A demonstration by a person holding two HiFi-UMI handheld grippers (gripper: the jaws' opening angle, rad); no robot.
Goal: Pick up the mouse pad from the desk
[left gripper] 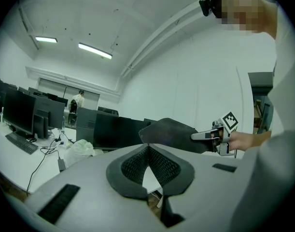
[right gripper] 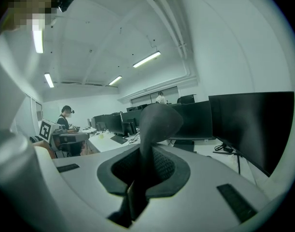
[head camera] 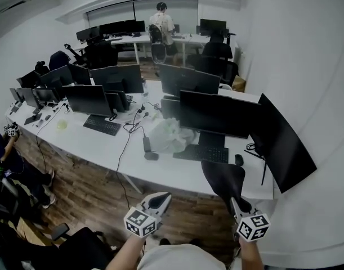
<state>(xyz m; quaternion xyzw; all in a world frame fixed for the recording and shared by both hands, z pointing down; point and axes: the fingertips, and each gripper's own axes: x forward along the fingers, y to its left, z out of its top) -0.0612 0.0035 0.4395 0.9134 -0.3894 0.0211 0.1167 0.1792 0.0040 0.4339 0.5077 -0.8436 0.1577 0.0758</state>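
Mouse pad in head view: dark and floppy, off the desk, held in the air at the desk's near edge, on the near side of the keyboard and mouse. The right gripper pinches its near edge and the rest sticks out away from the person. The left gripper sits beside it, well apart from the pad, carrying nothing. Left gripper view: its own jaws are closed pad to pad with nothing between them. Across the frame the mouse pad juts sideways out of the right gripper, slightly curled, clear of the desk. Right gripper view: jaws clamped nearly together on the mouse pad, which rises from between them and flops over at the top; monitors stand behind. The pick-up looks essentially done. Risks: the grip is on one edge only, so a quick swing or any easing of the jaws could let the limp sheet slide out. The free end could also sag and catch the keyboard or mouse if it is carried low. The left gripper gives no support.
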